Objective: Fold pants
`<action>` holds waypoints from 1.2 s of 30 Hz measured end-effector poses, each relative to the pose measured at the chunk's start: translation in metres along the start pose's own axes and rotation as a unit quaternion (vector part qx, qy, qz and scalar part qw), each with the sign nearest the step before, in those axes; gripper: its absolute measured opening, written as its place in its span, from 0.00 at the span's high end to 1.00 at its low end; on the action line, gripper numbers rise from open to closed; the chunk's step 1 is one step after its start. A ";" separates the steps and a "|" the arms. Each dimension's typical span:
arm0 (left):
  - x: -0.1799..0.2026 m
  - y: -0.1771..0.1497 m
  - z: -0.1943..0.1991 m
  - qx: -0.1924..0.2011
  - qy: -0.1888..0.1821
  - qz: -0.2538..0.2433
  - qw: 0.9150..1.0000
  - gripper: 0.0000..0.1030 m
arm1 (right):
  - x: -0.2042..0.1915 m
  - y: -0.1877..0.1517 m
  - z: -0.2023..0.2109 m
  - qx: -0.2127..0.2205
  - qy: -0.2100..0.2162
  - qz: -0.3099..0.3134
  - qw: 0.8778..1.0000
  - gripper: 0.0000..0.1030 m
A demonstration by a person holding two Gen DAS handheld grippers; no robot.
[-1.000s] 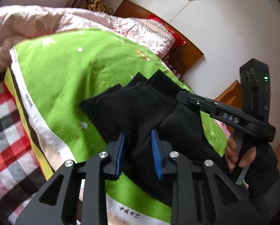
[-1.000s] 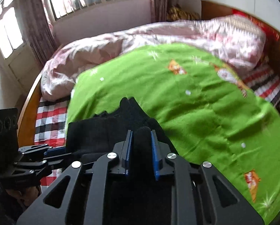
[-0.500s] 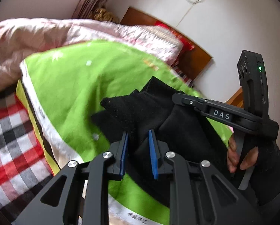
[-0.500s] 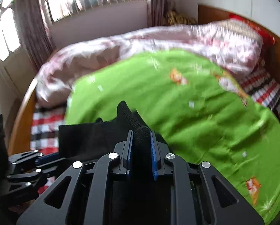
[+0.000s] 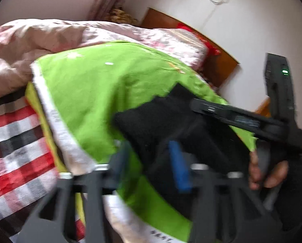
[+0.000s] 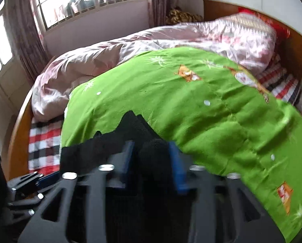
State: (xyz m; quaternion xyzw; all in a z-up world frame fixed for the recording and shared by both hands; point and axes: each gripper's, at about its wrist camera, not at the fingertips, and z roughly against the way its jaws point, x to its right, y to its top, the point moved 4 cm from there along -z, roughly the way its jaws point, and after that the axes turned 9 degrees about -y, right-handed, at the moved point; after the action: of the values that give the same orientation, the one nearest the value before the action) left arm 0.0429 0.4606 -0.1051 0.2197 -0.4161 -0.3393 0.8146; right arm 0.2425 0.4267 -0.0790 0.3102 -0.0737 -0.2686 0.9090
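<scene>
Both views are pretty blurry, but here's what I can make out. The right gripper (image 6: 152,162) has its blue pads (image 6: 176,168) pinched on a bunched fold of the black pants (image 6: 130,127), and the rest of the fabric spreads out ahead of it and off to its left over the green blanket (image 6: 191,109). The left gripper (image 5: 151,162) sits with its fingers clearly apart; one blue pad (image 5: 180,166) is against the black cloth and the other finger is out over green blanket, so it's spread wide and not clamped on anything. From the left wrist view the pants (image 5: 161,121) lie ahead and to the right, running under the right gripper (image 5: 242,119), with the hand (image 5: 266,172) holding it further right. A pink quilt (image 6: 114,58) is heaped beyond the blanket, and a red checked sheet (image 5: 15,141) shows to the left.
</scene>
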 end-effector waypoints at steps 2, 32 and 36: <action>-0.004 0.003 0.014 0.016 0.011 0.002 1.000 0.24 | 0.005 0.001 0.024 0.017 0.002 0.002 1.000 0.38; 0.130 -0.054 -0.012 -0.116 0.015 -0.182 0.976 0.02 | 0.074 -0.257 0.233 0.021 -0.118 -0.088 0.989 0.15; 0.127 -0.077 -0.018 -0.138 0.056 -0.225 0.963 0.02 | 0.048 -0.224 0.210 0.035 -0.112 -0.067 0.991 0.15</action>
State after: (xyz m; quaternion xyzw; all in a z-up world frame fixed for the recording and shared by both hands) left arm 0.0828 0.3163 -0.0971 0.2116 -0.2586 -0.5556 0.7614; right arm 0.1208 0.1426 -0.0482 0.3143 -0.1633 -0.3588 0.8636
